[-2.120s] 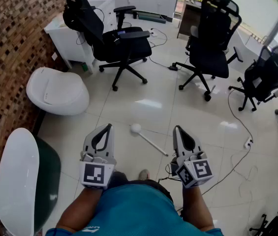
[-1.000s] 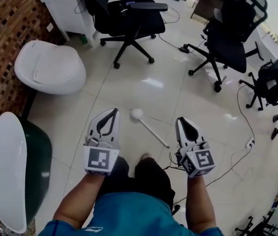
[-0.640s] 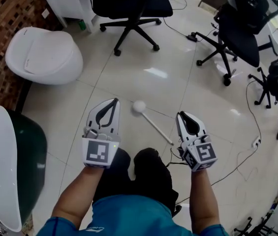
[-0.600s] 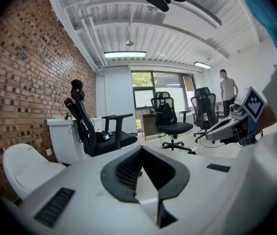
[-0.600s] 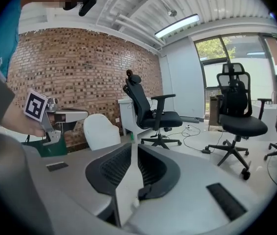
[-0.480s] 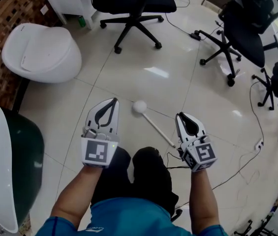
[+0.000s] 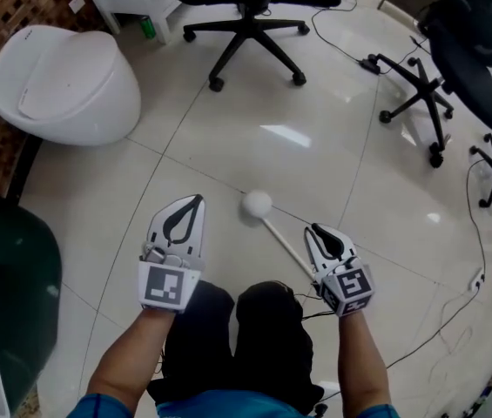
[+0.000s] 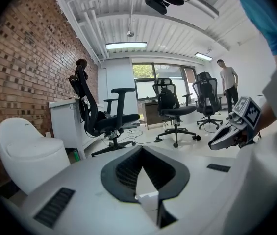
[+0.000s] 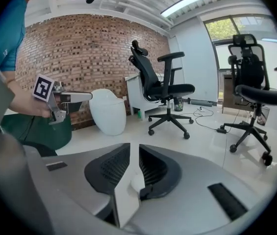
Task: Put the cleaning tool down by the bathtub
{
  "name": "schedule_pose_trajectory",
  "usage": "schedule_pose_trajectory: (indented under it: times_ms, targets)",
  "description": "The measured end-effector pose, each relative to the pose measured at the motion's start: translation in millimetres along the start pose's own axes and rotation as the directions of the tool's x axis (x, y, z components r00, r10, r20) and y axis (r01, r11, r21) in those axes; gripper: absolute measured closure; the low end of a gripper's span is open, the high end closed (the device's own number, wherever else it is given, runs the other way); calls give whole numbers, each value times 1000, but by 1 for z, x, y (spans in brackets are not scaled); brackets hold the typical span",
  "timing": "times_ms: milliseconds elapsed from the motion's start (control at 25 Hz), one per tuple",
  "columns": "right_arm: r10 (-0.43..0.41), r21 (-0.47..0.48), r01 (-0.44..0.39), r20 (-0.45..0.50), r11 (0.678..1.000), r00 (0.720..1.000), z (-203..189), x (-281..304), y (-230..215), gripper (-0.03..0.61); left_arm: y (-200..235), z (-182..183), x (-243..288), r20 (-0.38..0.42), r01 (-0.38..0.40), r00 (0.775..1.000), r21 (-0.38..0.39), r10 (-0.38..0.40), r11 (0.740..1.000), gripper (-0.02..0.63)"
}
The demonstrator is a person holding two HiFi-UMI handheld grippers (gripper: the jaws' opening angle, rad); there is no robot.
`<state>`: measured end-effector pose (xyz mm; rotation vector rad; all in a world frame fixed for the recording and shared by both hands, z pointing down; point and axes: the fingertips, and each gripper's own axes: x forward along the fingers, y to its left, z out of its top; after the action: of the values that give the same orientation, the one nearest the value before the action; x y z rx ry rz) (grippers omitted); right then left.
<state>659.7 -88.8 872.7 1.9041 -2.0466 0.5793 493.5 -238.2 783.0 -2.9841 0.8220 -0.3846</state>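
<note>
Nearby, bathtub (image 7: 19, 303), toilet (image 7: 63, 81), left claw (image 7: 196, 199) closed empty, right claw (image 7: 318, 231) just opening, cleaning tool (image 7: 257, 205) between

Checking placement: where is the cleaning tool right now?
Head view, centre: the cleaning tool lies on the floor between the left gripper and right gripper, ball head forward, handle end beside the right one; the bathtub is at far left.

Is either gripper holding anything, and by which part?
Nothing. The cleaning tool lies on the floor. The right gripper, jaws just opened wider, is empty; the left gripper is shut, empty.
</note>
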Motion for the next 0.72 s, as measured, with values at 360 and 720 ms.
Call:
schedule_pose_trajectory:
  times_ms: [360,720]
  targets:
    - [81,-34,-87,-146,996,986,-140,85,-11,494,-4,-139,38,-49,46,998,-14,-46,999,611]
    - [104,-52,-128,-324,990,940,-265,148,-15,492,-28,-263,71,-129,163,978,-12,-163,987,611]
